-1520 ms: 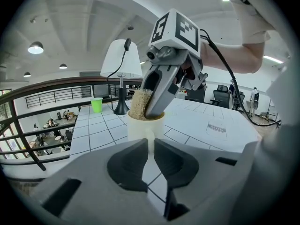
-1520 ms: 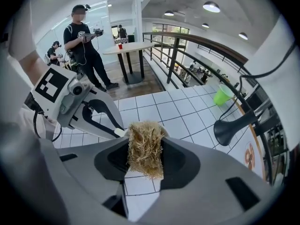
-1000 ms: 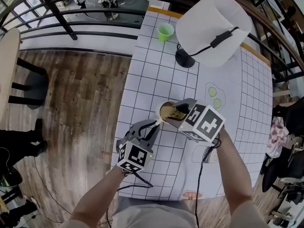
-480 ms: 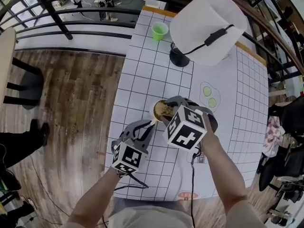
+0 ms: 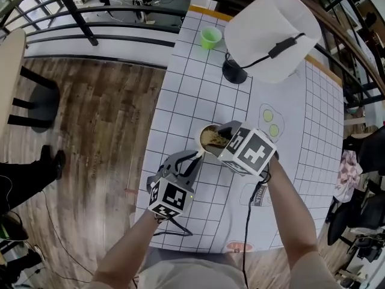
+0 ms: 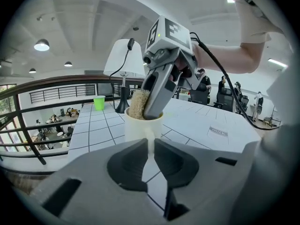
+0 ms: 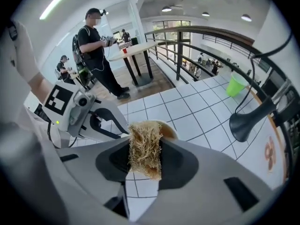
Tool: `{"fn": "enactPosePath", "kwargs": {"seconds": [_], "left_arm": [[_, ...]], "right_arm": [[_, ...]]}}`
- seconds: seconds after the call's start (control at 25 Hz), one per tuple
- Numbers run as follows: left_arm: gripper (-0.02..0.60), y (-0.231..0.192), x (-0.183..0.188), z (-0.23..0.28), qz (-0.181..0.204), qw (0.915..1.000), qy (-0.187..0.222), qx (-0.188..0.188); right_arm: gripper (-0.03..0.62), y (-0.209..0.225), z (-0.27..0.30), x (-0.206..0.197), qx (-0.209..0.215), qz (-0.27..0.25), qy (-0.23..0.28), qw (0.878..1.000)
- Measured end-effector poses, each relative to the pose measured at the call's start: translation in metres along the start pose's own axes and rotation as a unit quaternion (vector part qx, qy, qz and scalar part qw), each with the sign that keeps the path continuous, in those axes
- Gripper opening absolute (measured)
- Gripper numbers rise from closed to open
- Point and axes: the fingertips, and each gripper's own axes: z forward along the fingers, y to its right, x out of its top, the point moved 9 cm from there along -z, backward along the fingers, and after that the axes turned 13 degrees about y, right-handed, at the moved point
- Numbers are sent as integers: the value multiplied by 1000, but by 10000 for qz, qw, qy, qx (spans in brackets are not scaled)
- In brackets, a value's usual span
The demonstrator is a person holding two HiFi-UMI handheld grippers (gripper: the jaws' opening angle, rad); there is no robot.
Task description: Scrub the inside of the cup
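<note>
A white cup [image 5: 206, 138] with a brown-stained inside stands on the gridded white table [image 5: 198, 83]. My left gripper [image 5: 194, 159] is shut on the cup's handle [image 6: 151, 142], which shows as a thin white strip pinched between the pads. My right gripper [image 5: 221, 141] comes in from the right, shut on a tan fibrous scrubber [image 7: 145, 149]. The scrubber [image 6: 137, 104] dips over the cup's rim [image 7: 169, 127] into the cup [image 6: 143, 125]. How deep it reaches is hidden by the cup wall.
A small green cup [image 5: 210, 38] stands at the table's far end. Beside it is a lamp with a black base [image 5: 234, 73] and a wide white shade [image 5: 271, 35]. The table's left edge drops to a wooden floor [image 5: 102, 119]. A person [image 7: 96, 46] stands beyond the table.
My right gripper swung toward me and to the left over the cup, then back to the right, with the scrubber kept in the cup. My left gripper kept its hold on the handle.
</note>
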Motion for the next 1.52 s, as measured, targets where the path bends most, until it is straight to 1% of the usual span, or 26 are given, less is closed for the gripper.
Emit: {"fn": "enactPosePath", "kwargs": {"seconds": [0.08, 0.16, 0.2, 0.28, 0.36, 0.44, 0.68, 0.76, 0.8, 0.88, 0.96, 1.04, 1.08, 1.16, 1.28, 1.36, 1.44, 1.52], "left_arm": [[51, -2, 0, 0, 45, 10000, -41, -19], [51, -3, 2, 1, 88, 9999, -55, -69], [51, -2, 2, 1, 110, 9999, -44, -94], [51, -1, 2, 3, 123, 9998, -11, -122], [51, -1, 3, 3, 118, 9999, -5, -116], [51, -2, 3, 1, 126, 9999, -4, -102], [51, -3, 3, 3, 148, 9998, -10, -122], [51, -4, 4, 3, 135, 9998, -37, -123], [51, -4, 4, 2, 130, 9998, -59, -116], [51, -4, 4, 3, 102, 9999, -91, -96], [51, -3, 3, 3, 103, 9999, -98, -84], [51, -1, 4, 2, 177, 9997, -121, -91], [51, -1, 4, 2, 229, 9996, -138, -98], [51, -1, 4, 3, 284, 9995, -131, -99], [51, -2, 5, 4, 262, 9996, -103, -87], [51, -2, 5, 1, 250, 9996, -106, -53], [51, -1, 3, 0, 272, 9996, -108, -26], [51, -2, 3, 2, 356, 9993, -120, -26]], "right_arm": [[126, -3, -11, 5, -26, -18, 200, 9998], [126, -7, -26, 14, -249, -221, 298, 9990], [127, -8, -32, 17, -426, -407, 237, 9980], [127, -9, -33, 19, -720, -898, -69, 9933], [130, -11, -22, 19, -818, -1301, -386, 9874], [132, -12, -9, 17, -814, -1455, -584, 9843], [129, -4, 14, 4, -655, -1093, -686, 9895], [127, -3, 16, 5, -526, -865, -693, 9924], [127, -2, 15, 5, -413, -659, -623, 9950], [127, 1, 7, 3, -171, -195, -301, 9992], [127, 0, -11, 4, -119, 70, 112, 9998], [127, -4, -29, 10, -373, -20, 355, 9987], [129, -5, -36, 13, -564, -177, 352, 9976], [130, -6, -38, 17, -836, -562, 169, 9948], [135, -9, -23, 18, -947, -1293, -275, 9867], [137, -13, -5, 14, -969, -1632, -554, 9803], [137, -13, 9, 6, -941, -1590, -660, 9806], [133, -8, 13, 1, -867, -1293, -662, 9856]]}}
